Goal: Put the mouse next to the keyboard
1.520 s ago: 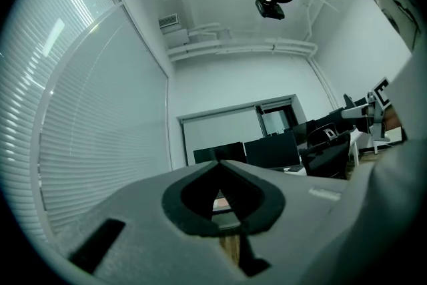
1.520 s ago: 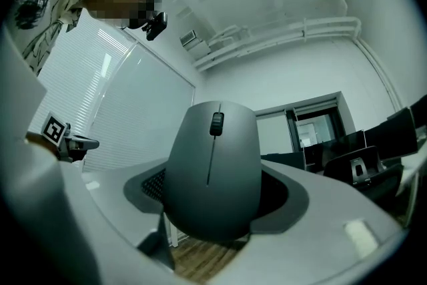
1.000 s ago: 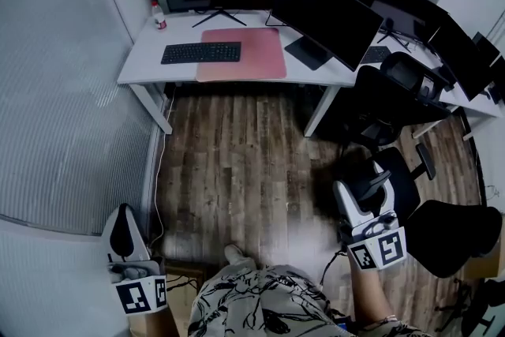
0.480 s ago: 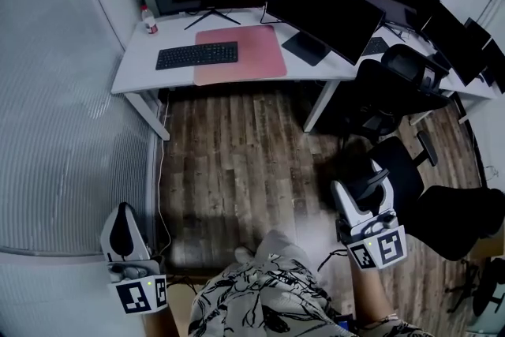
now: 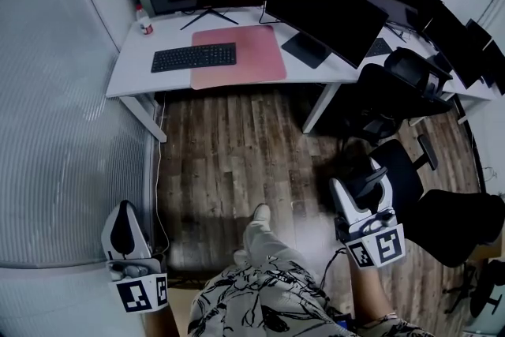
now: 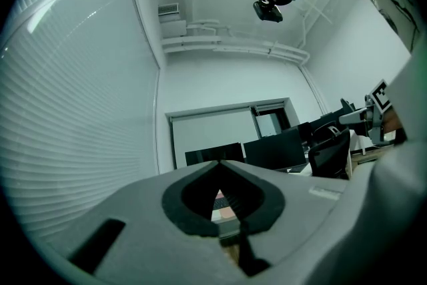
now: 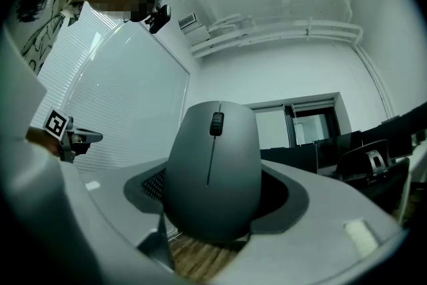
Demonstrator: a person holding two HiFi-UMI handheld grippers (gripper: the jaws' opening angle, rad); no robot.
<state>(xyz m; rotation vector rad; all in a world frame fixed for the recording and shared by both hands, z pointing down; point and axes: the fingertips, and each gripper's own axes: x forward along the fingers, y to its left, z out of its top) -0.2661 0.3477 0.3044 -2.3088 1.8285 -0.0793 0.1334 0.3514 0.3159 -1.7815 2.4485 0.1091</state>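
Right gripper view: grey rounded plastic mouse point(image 7: 212, 170) clamped between jaws of right gripper point(image 5: 353, 203), low over wooden floor point(image 5: 237, 154), well apart from black keyboard point(image 5: 194, 57) on white desk point(image 5: 132, 59). Left gripper point(image 5: 123, 234): jaws together, nothing between.

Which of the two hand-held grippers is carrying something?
The right gripper: a grey mouse sits clamped between its jaws. The left gripper is shut, with nothing between its jaws.
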